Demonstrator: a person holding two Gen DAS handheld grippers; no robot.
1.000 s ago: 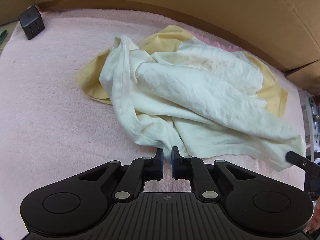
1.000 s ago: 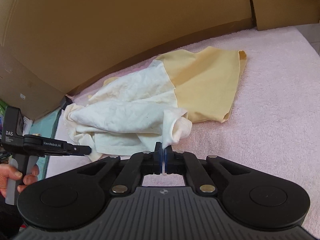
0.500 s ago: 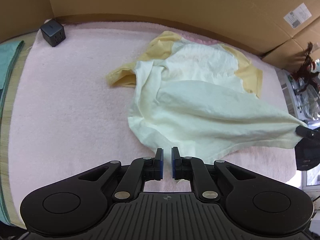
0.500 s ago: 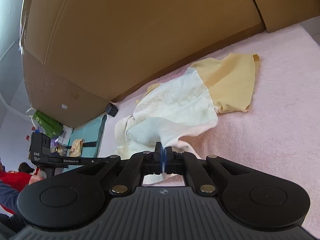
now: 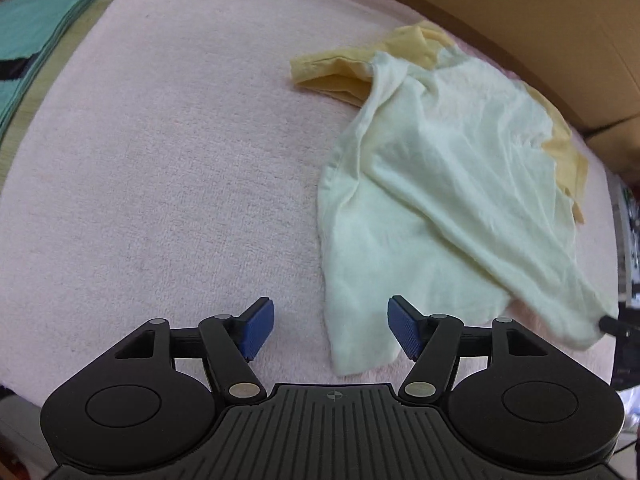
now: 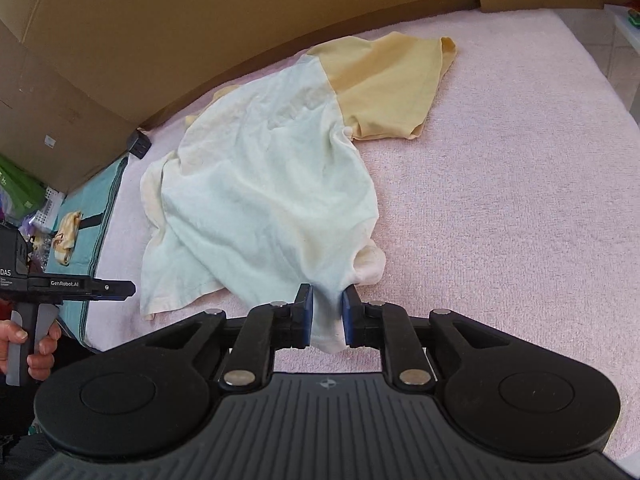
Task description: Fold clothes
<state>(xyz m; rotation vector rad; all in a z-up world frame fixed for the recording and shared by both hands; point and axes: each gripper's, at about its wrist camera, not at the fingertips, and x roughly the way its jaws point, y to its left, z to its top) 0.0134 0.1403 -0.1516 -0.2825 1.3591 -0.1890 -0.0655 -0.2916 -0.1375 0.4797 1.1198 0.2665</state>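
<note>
Between the right claw (image 6: 325, 314) pads sits a pinched corner of the shirt (image 6: 264, 184), pads slightly apart. Left claw (image 5: 331, 330) is wide apart, holding nothing, over the shirt's near edge on the pink towel (image 5: 160, 160).

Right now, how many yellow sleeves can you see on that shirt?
2. One yellow sleeve lies flat at the shirt's far right near the cardboard wall; the other sleeve pokes out bunched at the far left, partly under the white body.
</note>
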